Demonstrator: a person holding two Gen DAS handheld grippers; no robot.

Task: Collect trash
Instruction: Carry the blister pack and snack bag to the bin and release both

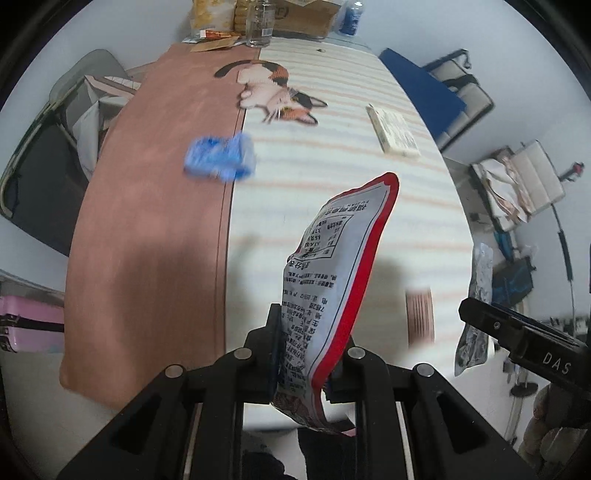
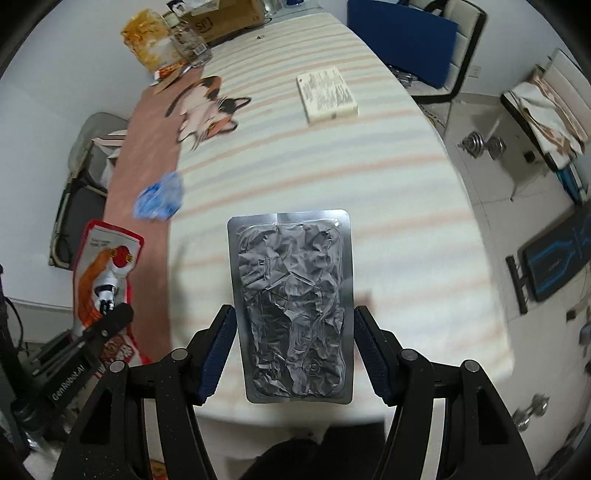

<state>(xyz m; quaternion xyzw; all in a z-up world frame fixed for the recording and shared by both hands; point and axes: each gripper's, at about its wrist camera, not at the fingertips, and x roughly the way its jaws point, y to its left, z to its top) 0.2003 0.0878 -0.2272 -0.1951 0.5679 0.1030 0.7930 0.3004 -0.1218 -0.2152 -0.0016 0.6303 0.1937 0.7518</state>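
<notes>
My left gripper (image 1: 308,354) is shut on a red-and-white snack wrapper (image 1: 332,280) and holds it upright above the table's near edge; the wrapper also shows at the left of the right wrist view (image 2: 107,273). My right gripper (image 2: 293,350) is shut on a crumpled silver foil packet (image 2: 291,302), held flat between the blue pads. The packet also shows at the right of the left wrist view (image 1: 478,306). A crumpled blue wrapper (image 1: 221,157) lies on the table near the cloth seam and shows in the right wrist view (image 2: 160,197).
A striped tablecloth with a cat print (image 1: 280,92) covers the table (image 2: 332,155). A white box (image 2: 327,94) lies far right. A glass jar (image 1: 260,24), snack bags and a cardboard box (image 2: 225,16) stand at the far end. Chairs stand around.
</notes>
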